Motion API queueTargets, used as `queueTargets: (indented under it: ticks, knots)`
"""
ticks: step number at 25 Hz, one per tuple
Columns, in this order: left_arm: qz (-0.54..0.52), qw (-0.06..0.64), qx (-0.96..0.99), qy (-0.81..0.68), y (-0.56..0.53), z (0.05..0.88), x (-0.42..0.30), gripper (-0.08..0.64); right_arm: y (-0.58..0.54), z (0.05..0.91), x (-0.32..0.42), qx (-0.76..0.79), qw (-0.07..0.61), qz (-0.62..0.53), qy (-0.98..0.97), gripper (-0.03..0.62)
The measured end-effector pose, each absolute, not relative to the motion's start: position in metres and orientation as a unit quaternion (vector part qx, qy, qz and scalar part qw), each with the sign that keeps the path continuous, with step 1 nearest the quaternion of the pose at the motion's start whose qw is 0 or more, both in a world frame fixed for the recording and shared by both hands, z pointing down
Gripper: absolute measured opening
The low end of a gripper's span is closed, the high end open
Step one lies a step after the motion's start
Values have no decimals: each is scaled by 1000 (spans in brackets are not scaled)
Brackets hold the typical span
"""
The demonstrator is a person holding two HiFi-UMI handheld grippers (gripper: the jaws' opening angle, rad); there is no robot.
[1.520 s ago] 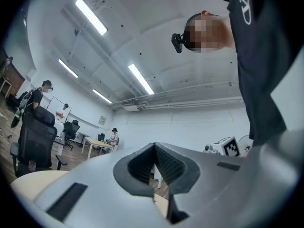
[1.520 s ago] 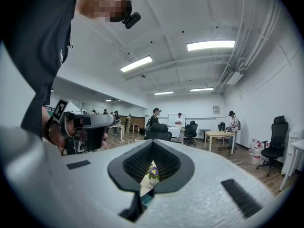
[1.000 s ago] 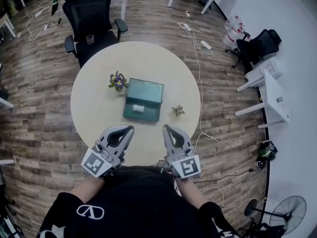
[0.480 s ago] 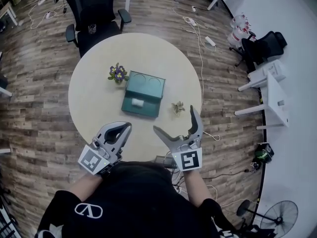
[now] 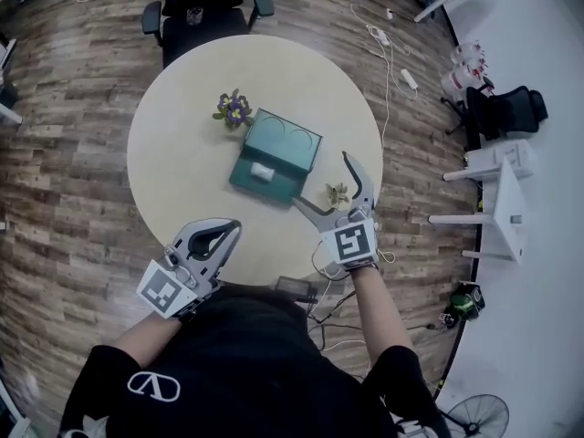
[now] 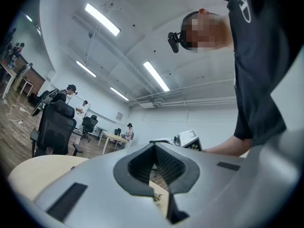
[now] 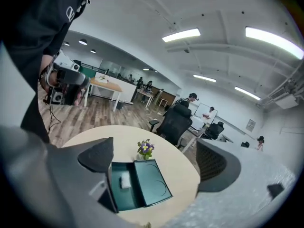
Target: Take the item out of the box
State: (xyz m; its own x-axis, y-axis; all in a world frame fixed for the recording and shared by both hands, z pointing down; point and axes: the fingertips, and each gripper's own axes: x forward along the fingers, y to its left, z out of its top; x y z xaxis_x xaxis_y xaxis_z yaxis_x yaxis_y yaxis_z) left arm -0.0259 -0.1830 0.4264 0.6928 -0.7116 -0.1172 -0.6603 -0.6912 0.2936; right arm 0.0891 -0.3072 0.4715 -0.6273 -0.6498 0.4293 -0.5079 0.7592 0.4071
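Now then, the right claw (image 5: 320, 178) had just swung its jaws wide apart, with nothing between them. It was held out over the near edge of the round tabletop (image 5: 182, 108) and tipped down toward the green box (image 5: 274, 158), by my reading lined up for a reach inside. That box lay open near the tabletop's middle with its lid folded flat on the far side. So the small white item (image 5: 263, 172) sat exposed in the near half, untouched and well apart from both claws. The left claw (image 5: 235, 228) was low by the person's body, jaws together on nothing, likely kept clear of the reach. Purple flowers (image 5: 235, 108) stood just beside the box's far corner. A small sprig (image 5: 338, 192) sat right by the right claw, something to avoid brushing on the way in.
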Motion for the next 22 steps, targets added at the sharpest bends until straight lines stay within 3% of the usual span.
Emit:
queueTargets:
  ticks: [11, 22]
  knots:
    - [-96, 152, 881, -437, -168, 471, -57, 5, -358, 624, 40, 194, 419, -82, -883, 397]
    - [-85, 187, 857, -472, -146, 506, -75, 5, -353, 763, 19, 92, 536, -38, -838, 344]
